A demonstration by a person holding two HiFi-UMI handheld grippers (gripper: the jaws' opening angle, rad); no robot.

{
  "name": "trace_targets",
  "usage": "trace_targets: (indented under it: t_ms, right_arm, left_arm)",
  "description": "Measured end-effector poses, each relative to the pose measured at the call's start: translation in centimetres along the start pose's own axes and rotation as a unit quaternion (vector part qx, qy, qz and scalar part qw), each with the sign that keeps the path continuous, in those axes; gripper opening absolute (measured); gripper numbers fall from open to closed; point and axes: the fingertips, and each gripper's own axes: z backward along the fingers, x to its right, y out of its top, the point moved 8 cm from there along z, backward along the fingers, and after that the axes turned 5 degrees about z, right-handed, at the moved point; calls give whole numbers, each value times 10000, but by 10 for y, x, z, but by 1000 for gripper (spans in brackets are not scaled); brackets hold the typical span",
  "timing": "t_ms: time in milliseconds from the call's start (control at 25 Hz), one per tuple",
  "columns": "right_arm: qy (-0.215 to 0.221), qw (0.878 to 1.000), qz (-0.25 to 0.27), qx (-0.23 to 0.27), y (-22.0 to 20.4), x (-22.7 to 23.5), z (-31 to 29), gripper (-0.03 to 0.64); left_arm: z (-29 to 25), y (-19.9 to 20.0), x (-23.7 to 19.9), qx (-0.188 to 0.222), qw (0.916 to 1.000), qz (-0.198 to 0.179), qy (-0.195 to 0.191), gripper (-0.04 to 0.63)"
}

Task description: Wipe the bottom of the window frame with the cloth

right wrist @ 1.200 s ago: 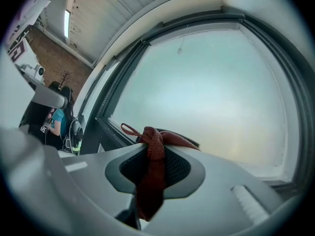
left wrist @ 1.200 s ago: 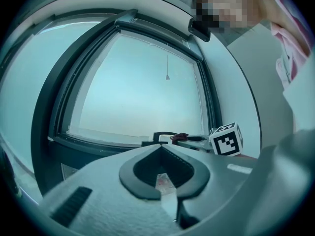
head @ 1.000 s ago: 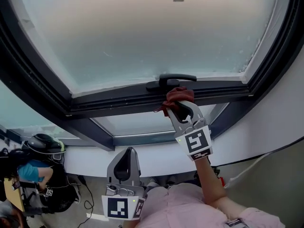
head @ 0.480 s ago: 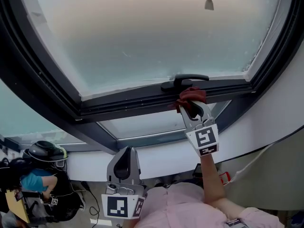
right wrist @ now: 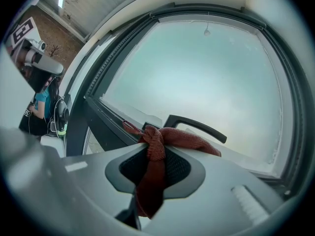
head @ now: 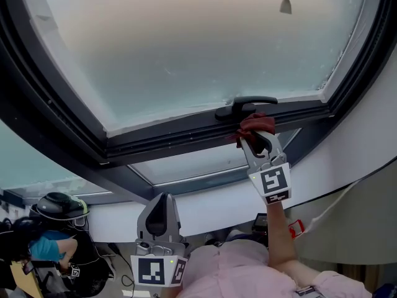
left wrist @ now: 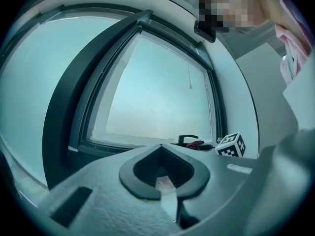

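Observation:
My right gripper [head: 255,136] is shut on a dark red cloth [head: 256,125] and holds it against the bottom rail of the dark window frame [head: 167,138], just below the black window handle [head: 245,106]. In the right gripper view the cloth [right wrist: 156,151] hangs bunched between the jaws of the right gripper [right wrist: 157,156], with the handle [right wrist: 196,126] right behind it. My left gripper [head: 162,202] hangs low near my body, shut with nothing in it. The left gripper view shows the left gripper [left wrist: 165,170] pointing at the window, with the cloth [left wrist: 196,144] far off.
A frosted pane fills the view above the rail, and a cord weight [head: 285,5] hangs in front of it. A smaller lower pane [head: 186,160] sits under the rail. A white curved sill [head: 335,166] runs below. A person in a helmet [head: 59,207] is at lower left.
My right gripper has slid to the right along the bottom rail with the cloth in it. The left gripper has stayed low in place.

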Motion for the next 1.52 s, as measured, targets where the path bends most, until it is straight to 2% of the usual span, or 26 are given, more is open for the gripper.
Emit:
trace_targets:
  t_ms: [600, 1520]
  right_arm:
    - [-174, 9996, 220, -85, -11, 23, 6, 81]
    - [-320, 9994, -72, -86, -41, 73, 24, 81]
  left_arm:
    - [-17, -4, 5, -29, 10000, 28, -35, -6]
    - [-55, -9, 48, -97, 9997, -7, -204, -6]
